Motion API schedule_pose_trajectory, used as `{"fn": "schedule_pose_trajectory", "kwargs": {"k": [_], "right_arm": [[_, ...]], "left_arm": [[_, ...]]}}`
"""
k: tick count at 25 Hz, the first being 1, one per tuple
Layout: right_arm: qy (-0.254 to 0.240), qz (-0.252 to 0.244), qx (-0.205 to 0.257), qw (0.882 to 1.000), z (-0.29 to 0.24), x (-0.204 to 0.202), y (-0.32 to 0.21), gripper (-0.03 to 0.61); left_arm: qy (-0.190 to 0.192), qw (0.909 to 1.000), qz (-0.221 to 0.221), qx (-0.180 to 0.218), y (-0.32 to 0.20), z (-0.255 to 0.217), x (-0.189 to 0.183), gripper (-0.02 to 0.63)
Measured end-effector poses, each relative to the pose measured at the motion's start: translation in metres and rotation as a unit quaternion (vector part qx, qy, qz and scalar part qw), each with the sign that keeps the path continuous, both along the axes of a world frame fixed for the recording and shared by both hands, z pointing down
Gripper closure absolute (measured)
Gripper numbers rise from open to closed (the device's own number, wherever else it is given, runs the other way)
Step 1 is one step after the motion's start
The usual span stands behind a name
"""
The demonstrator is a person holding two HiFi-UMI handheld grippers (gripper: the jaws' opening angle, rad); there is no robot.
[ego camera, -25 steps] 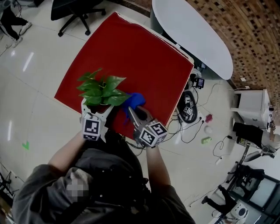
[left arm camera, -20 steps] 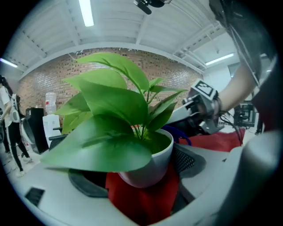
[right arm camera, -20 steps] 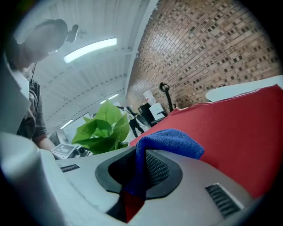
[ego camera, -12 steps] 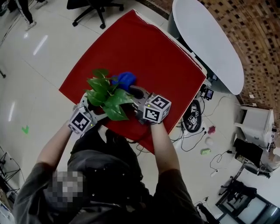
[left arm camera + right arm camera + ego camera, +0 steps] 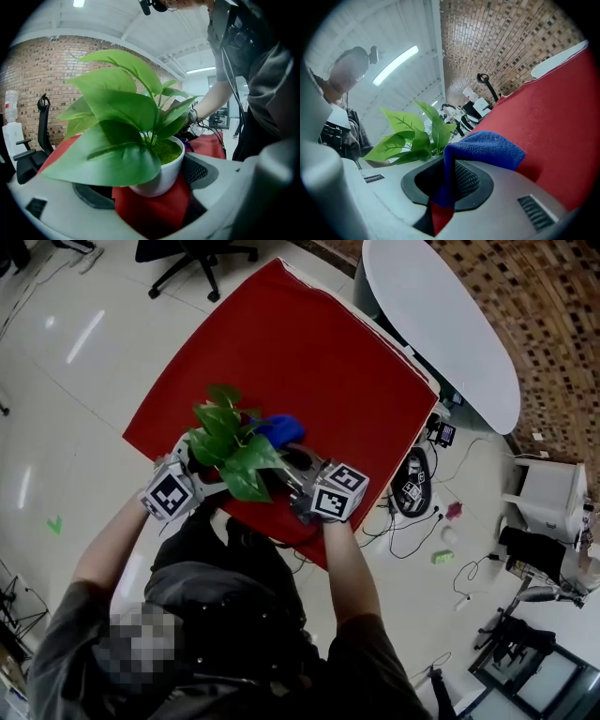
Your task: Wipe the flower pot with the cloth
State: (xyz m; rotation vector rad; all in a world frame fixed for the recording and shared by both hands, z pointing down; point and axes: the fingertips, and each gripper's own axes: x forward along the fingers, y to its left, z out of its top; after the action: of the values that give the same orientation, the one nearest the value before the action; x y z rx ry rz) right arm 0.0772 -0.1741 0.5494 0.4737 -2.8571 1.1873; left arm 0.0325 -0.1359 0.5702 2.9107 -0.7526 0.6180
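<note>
My left hand-held gripper [image 5: 204, 474] clamps the white flower pot [image 5: 161, 176] at the red table's [image 5: 319, 352] near edge; my right hand-held gripper [image 5: 292, 454] pinches the blue cloth [image 5: 487, 147] beside the leaves.

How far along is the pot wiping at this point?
Done: left claw grips the white flower pot, right claw pinches the blue cloth. In hand: cloth is up beside the plant over the red table. Remaining: the wiping; leaves hide any contact, so no wiped area shows.
</note>
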Motion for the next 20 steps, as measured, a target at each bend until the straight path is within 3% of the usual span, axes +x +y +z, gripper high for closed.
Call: {"fn": "schedule_pose_trajectory", "kwargs": {"k": [13, 20], "right_arm": [[0.005, 0.087, -0.018, 0.996, 0.009, 0.017, 0.049, 0.528], [0.017, 0.121, 0.001, 0.993, 0.007, 0.014, 0.050, 0.528]], "left_arm": [[0.009, 0.9969, 0.077, 0.009, -0.004, -0.004, 0.017, 0.149], [0.011, 0.9986, 0.051, 0.003, 0.000, -0.001, 0.009, 0.147]]}}
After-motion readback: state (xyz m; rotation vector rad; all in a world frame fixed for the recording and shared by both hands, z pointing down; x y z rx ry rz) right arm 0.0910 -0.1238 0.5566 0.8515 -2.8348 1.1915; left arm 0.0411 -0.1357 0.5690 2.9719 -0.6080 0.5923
